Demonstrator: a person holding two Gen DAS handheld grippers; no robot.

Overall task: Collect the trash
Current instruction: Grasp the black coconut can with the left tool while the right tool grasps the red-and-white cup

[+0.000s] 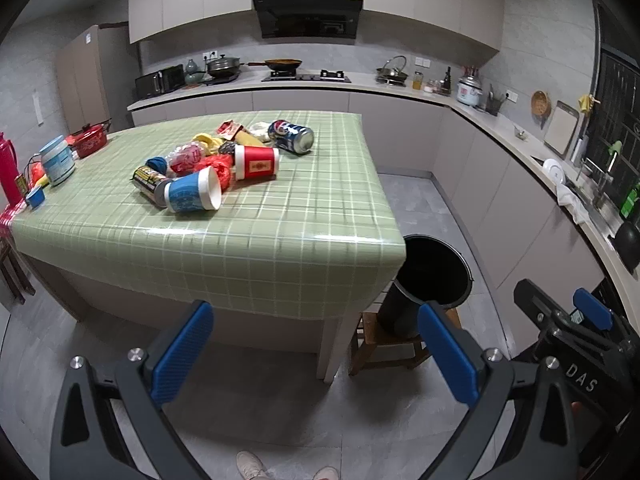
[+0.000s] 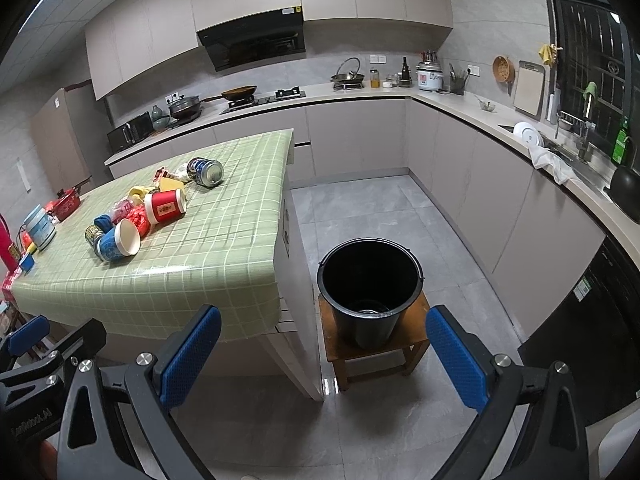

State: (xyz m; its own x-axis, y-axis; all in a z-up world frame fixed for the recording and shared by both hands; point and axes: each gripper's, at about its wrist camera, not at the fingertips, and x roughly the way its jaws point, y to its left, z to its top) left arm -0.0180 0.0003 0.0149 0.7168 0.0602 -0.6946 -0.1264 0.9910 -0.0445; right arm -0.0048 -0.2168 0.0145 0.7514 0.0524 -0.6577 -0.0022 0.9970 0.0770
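hovering short of the green checked table (image 1: 280, 248), left gripper (image 1: 316, 356) and right gripper (image 2: 324, 356) both spread wide, holding nothing. trash pile, incl. red cup (image 1: 256, 163) and blue cup (image 1: 192, 192), lies mid-table. black bucket (image 2: 370, 280) sits on wooden stool (image 2: 412, 340) beside table.

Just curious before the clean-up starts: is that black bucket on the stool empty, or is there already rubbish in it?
Empty, as far as shows: the right wrist view looks into the black bucket and shows only its bare dark bottom.

The left black two-finger gripper with blue pads (image 1: 316, 354) is spread wide, holding nothing; the right black blue-padded gripper (image 2: 324, 358) likewise gapes empty
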